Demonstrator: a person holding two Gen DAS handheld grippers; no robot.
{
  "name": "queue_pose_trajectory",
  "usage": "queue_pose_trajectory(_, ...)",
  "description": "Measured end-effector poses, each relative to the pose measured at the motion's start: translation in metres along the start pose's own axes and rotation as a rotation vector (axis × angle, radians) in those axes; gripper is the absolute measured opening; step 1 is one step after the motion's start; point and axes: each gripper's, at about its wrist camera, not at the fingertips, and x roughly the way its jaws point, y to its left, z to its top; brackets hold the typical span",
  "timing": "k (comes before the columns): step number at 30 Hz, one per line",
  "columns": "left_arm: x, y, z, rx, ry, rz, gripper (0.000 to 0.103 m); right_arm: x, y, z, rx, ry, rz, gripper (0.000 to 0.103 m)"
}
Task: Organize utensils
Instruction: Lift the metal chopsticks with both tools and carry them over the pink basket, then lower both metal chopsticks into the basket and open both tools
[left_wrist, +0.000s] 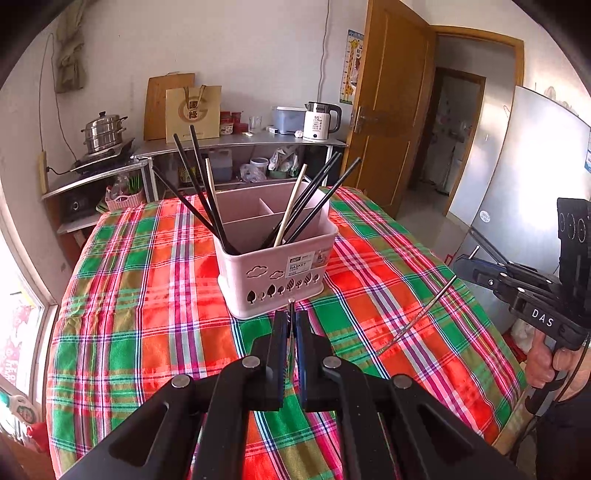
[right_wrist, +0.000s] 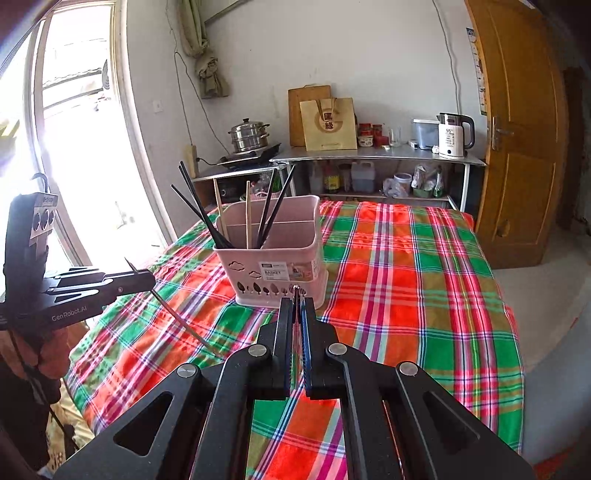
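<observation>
A pink utensil basket (left_wrist: 275, 275) stands on the plaid tablecloth (left_wrist: 147, 332); it also shows in the right wrist view (right_wrist: 275, 266). Several black and wooden chopsticks (left_wrist: 201, 192) lean in its compartments. My left gripper (left_wrist: 291, 321) is shut on a thin metal chopstick (left_wrist: 291, 304), seen end-on just in front of the basket. From the right wrist view this gripper (right_wrist: 147, 278) holds the chopstick (right_wrist: 184, 321) slanting down to the cloth. My right gripper (right_wrist: 297, 306) is shut on another metal chopstick (right_wrist: 296, 290). In the left wrist view this gripper (left_wrist: 460, 264) holds the chopstick (left_wrist: 417, 317) slanting toward the table.
A metal shelf (left_wrist: 240, 142) behind the table carries a kettle (left_wrist: 319, 122), a paper bag (left_wrist: 194, 112) and a steamer pot (left_wrist: 103, 133). A wooden door (left_wrist: 391, 110) stands open at the right, a fridge (left_wrist: 524, 184) beside it. A window (right_wrist: 74, 129) is at the left.
</observation>
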Motion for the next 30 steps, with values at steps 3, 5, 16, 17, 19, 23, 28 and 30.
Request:
queue_pose_trajectory(3,0.001,0.001,-0.004,-0.006,0.010,0.002,0.004,0.001,0.000,-0.004,-0.002,0.010,0.001,0.004)
queue_pose_trajectory(5,-0.001,0.001,-0.006,-0.007,0.008,0.002,0.004,0.002,0.000,-0.006,-0.004,0.015,0.000,0.004)
queue_pose_trajectory(16,-0.010,0.005,0.008,-0.026,-0.013,-0.008,0.004,0.000,0.006,0.005,-0.021,0.002,0.002,0.004)
queue_pose_trajectory(17,-0.010,0.006,0.011,-0.032,-0.017,-0.010,0.004,0.001,0.007,0.007,-0.024,0.000,0.002,0.004)
queue_pose_trajectory(19,-0.011,0.009,0.019,-0.046,-0.025,-0.017,0.004,0.002,0.009,0.012,-0.027,-0.005,0.006,0.004)
queue_pose_trajectory(23,-0.013,0.014,0.037,-0.056,-0.047,-0.013,0.004,0.006,0.014,0.025,-0.029,-0.025,0.024,0.004)
queue_pose_trajectory(28,-0.018,0.023,0.062,-0.077,-0.083,-0.016,0.004,0.012,0.025,0.049,-0.039,-0.066,0.052,0.004)
queue_pose_trajectory(30,-0.022,0.028,0.072,-0.088,-0.103,-0.017,0.004,0.014,0.031,0.060,-0.047,-0.088,0.061,0.004)
